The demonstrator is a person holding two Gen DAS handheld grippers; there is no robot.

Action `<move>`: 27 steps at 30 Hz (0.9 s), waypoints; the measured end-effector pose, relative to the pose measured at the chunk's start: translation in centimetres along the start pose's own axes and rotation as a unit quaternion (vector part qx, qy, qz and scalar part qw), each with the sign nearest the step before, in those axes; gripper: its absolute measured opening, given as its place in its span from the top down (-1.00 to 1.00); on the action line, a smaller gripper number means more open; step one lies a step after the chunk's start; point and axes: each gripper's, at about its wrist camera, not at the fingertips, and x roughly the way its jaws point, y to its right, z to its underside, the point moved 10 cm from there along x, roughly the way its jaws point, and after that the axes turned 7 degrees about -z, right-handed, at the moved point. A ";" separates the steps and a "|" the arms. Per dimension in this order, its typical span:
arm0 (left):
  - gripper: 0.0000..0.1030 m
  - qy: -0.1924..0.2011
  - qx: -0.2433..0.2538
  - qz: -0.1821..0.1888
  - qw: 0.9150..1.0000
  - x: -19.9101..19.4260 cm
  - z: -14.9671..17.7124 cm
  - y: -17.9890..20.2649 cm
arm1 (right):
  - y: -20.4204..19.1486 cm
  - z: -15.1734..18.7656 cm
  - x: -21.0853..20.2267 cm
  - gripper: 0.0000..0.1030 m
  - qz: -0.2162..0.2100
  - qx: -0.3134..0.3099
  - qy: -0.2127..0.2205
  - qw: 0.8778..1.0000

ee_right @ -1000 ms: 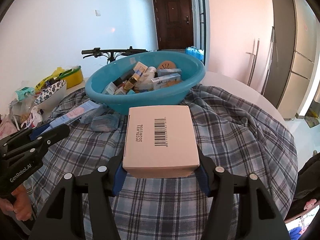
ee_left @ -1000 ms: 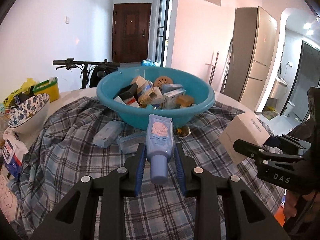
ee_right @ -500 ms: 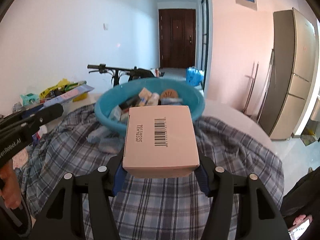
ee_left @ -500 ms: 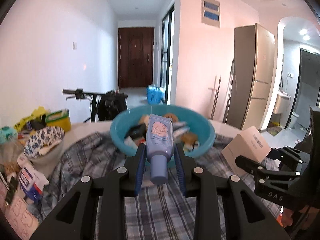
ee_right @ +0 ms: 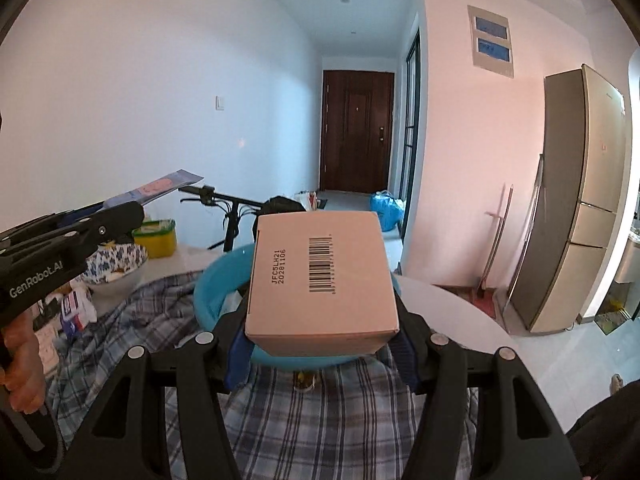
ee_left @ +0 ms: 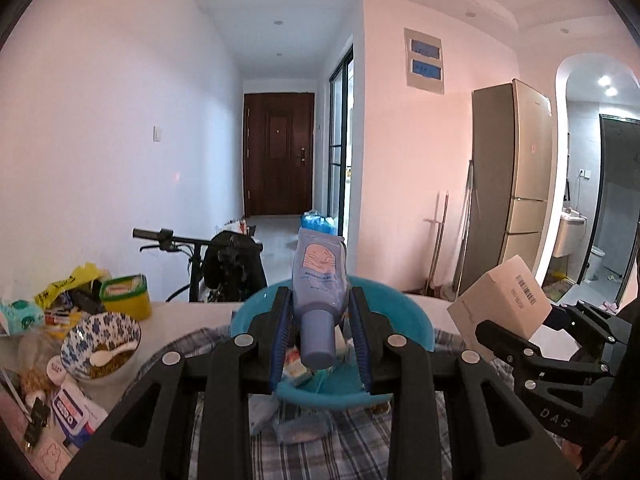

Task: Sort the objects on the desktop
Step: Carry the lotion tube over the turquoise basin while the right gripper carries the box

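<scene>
Left of scene: the white table [ee_left: 188,314] carries clutter along its left edge, namely a patterned bowl [ee_left: 100,340] with a spoon, a yellow tub with a green lid [ee_left: 125,296] and small packets; this side offers no free room for a swing.

Centre left: the left gripper [ee_left: 319,334] is clamped on a lilac squeeze tube [ee_left: 319,280], cap toward the camera and crimped end forward, held clear above the cloth. Its jaws stand close together, the blue pads pressing the tube's sides.

Centre: the teal basin [ee_left: 412,320] sits on the plaid cloth [ee_right: 320,420] and already contains several small boxes. Both loads hang in front of its near rim and above it.

Centre right: the right gripper [ee_right: 320,332] grips a pale cardboard box [ee_right: 322,280], barcode face up, jaws partly spread across its width.

Step in hand, as judged: carrying two picked items to the basin. The next move calls for advancing each load over the near rim, then parting the jaws.

Right of scene: the table's rounded edge [ee_right: 460,312] falls off to open floor, with a fridge [ee_right: 576,200] well apart. The two grippers hang near each other, so they must keep apart.
</scene>
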 end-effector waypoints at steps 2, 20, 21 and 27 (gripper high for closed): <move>0.41 0.009 0.000 0.000 1.000 0.1 -0.8 0.2 | -0.1 -0.8 -0.1 -0.12 0.000 -0.002 0.009 1.000; 0.41 0.082 0.001 0.006 0.997 2.1 -8.7 1.7 | -0.2 -9.7 -0.5 -0.12 0.002 -0.008 0.120 0.993; 0.41 0.084 0.001 0.006 0.996 2.3 -9.0 1.7 | -0.1 -10.2 -0.5 -0.12 0.002 -0.007 0.125 0.992; 0.41 0.090 -0.006 0.012 0.996 4.4 -9.8 1.8 | 0.3 -12.1 0.0 -0.12 -0.003 -0.001 0.156 0.988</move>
